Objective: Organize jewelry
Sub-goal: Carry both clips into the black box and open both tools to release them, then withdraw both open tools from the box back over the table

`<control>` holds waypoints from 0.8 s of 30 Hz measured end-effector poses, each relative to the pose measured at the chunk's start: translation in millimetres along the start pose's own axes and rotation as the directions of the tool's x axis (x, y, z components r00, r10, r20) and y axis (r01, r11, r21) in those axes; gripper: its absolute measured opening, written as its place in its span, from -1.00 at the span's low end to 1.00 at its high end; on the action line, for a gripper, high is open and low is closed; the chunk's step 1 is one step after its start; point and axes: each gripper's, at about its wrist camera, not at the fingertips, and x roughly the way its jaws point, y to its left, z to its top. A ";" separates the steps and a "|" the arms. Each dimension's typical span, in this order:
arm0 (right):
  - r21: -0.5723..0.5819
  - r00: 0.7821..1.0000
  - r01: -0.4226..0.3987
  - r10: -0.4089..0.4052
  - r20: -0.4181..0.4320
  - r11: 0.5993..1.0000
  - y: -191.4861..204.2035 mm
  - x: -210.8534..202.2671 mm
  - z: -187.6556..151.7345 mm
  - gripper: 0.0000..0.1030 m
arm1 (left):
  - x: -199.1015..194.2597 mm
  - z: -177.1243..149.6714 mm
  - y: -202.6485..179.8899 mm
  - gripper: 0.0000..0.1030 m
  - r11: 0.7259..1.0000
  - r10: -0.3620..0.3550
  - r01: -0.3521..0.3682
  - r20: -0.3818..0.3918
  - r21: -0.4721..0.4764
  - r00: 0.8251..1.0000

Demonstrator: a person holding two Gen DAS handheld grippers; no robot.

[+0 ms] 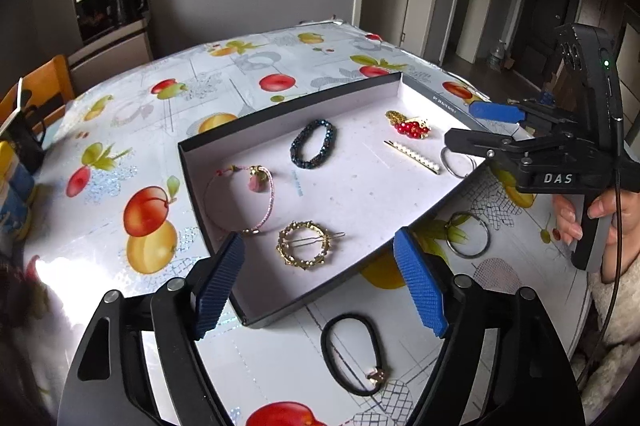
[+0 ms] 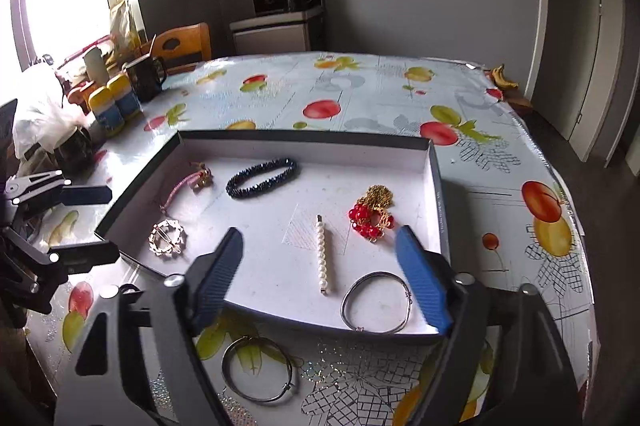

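Left wrist, claw covers bangle

Open tray floor between scattered jewelry; low walls around.

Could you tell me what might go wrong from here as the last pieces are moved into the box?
1. The silver bangle on the table lies flat and thin, so the open right tool may slip off it.
2. The silver bangle in the box sits against the near wall; dropping another there could tangle them.
3. The black hair tie might snag on the left tool.
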 end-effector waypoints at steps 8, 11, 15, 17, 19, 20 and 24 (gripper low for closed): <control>0.027 0.994 0.054 -0.056 0.092 0.998 -1.8 -40.7 -12.0 0.89 | -30.4 -22.8 -10.5 0.76 0.999 0.047 -0.047 0.088 0.002 0.995; 0.018 0.992 0.074 -0.076 0.106 0.997 2.0 -49.1 -21.9 0.89 | -34.8 -30.8 -11.5 0.77 0.999 0.044 -0.043 0.090 -0.003 0.995; 0.002 0.992 0.079 -0.079 0.102 0.997 7.8 -57.1 -37.8 0.89 | -41.3 -45.0 -13.9 0.78 0.995 0.097 -0.099 0.094 0.012 0.991; -0.013 0.993 0.076 -0.074 0.095 0.997 11.2 -60.2 -45.4 0.89 | -44.1 -53.1 -13.4 0.79 0.995 0.100 -0.101 0.093 0.010 0.991; -0.028 0.994 0.071 -0.069 0.083 0.997 14.2 -62.8 -53.1 0.89 | -45.1 -61.3 -12.2 0.79 0.996 0.092 -0.093 0.085 0.010 0.992; -0.032 0.995 0.068 -0.065 0.078 0.997 15.2 -63.6 -56.1 0.89 | -44.6 -64.5 -12.3 0.79 0.996 0.090 -0.091 0.079 0.012 0.993; -0.051 0.998 0.056 -0.053 0.045 0.997 17.1 -63.5 -71.2 0.89 | -34.7 -76.8 -15.8 0.79 0.996 0.086 -0.087 0.037 0.036 0.996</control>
